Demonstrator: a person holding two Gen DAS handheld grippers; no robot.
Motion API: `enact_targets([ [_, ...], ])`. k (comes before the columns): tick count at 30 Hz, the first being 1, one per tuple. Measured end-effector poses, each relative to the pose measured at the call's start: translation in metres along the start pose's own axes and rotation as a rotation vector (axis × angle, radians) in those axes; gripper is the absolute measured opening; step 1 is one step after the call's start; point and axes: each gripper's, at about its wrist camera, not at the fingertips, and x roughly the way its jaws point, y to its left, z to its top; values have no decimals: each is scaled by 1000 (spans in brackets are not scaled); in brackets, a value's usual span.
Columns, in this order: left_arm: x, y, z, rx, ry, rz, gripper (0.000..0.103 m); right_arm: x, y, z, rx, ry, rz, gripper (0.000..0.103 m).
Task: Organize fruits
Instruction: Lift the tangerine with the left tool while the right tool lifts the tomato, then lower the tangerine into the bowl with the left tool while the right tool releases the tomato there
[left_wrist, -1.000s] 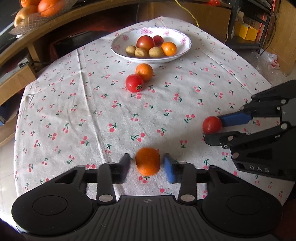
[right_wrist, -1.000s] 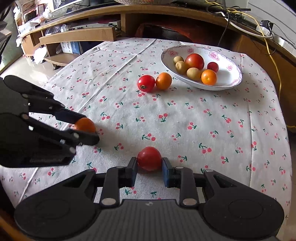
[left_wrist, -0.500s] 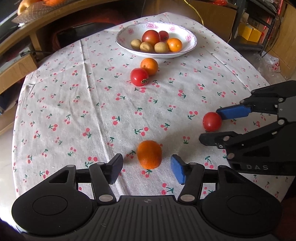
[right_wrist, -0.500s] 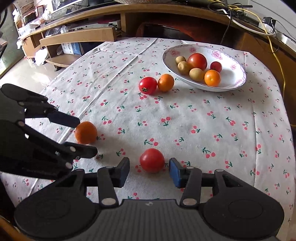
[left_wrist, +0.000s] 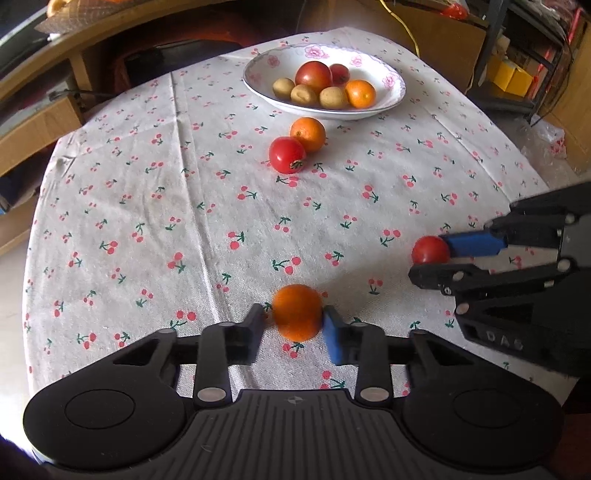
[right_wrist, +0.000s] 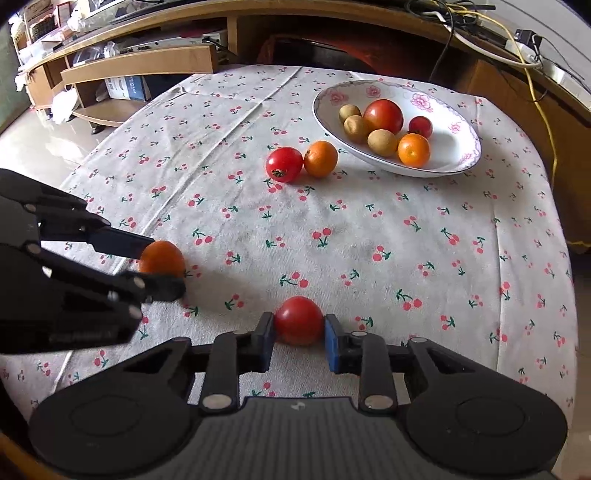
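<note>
Between the left tongs (left_wrist: 295, 325), an orange (left_wrist: 297, 312) sits pinched; the right tongs (right_wrist: 299, 334) pinch a tomato (right_wrist: 299, 319). Both should lift gently toward the bowl (right_wrist: 463, 162) ahead.

A white tablecloth (left_wrist: 155, 236) printed with small red cherries covered the round table, with a long crease running across it. Behind the table stood a curved wooden shelf unit (right_wrist: 147, 62) holding boxes and papers, with a white plastic bag (right_wrist: 64, 107) on the floor beside it. A yellow cable (right_wrist: 532, 85) trailed down over the wooden counter at the far right, next to a white power strip (right_wrist: 480, 37). A yellow box (left_wrist: 511, 74) sat on a dark metal rack (left_wrist: 524, 55).
</note>
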Motion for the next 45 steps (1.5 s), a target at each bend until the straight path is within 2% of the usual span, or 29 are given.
enact_targets([
  [11,-3,-2,4,-2,-22,59,35,-3,6,7,12,-26,3,28],
  [28,-11,-22,40,13,-99,38,35,-21,-14,20,86,-102,2,28],
  [35,-16,-23,61,19,-143,42,33,-26,-26,33,130,-126,-11,28],
  [45,-15,-21,106,28,-207,55,32,-27,-50,71,163,-164,-50,28],
])
